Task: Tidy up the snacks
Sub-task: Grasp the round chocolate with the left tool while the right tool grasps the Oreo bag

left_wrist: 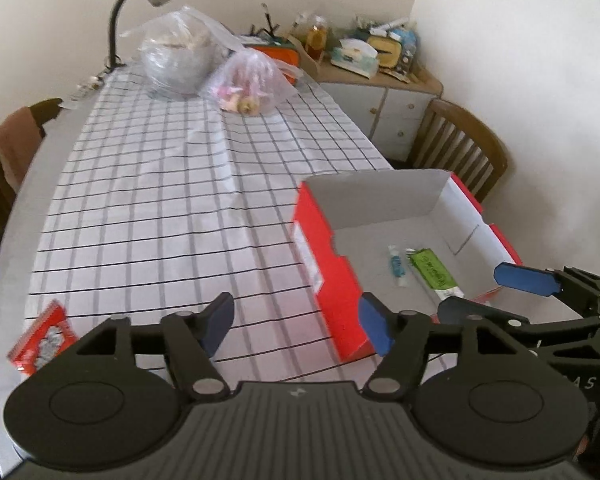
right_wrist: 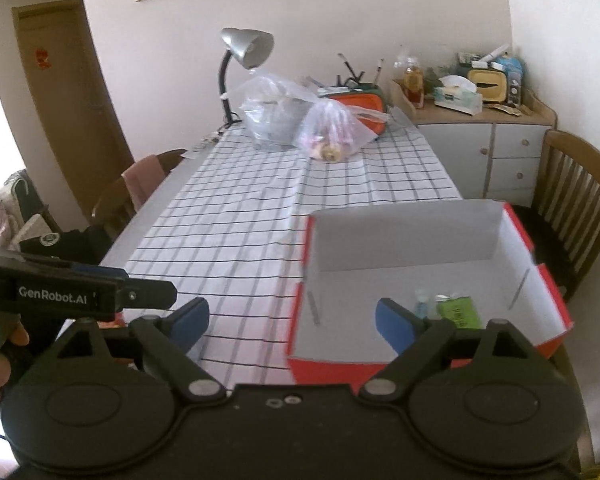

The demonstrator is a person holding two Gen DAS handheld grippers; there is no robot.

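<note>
Hovering wide-jawed and empty, left gripper (left_wrist: 298,326) and right gripper (right_wrist: 292,322); green packet (left_wrist: 436,272) boxed in red box (left_wrist: 328,280), red packet (left_wrist: 44,338) near left probably next.

Soft, even daylight, fairly bright, faint shadows only, no hard glare; both fisheye views bend straight lines and go black at the corners, the white black-checked cloth on the desk (left_wrist: 172,184) smears with motion blur, far clutter on the corner cabinet is soft.

table (left_wrist: 16,240) w/ checked cloth (left_wrist: 160,200) | on it: red box (left_wrist: 324,264), 2 bags (left_wrist: 180,56), lamp (left_wrist: 116,32), red packet (left_wrist: 40,340)
</note>
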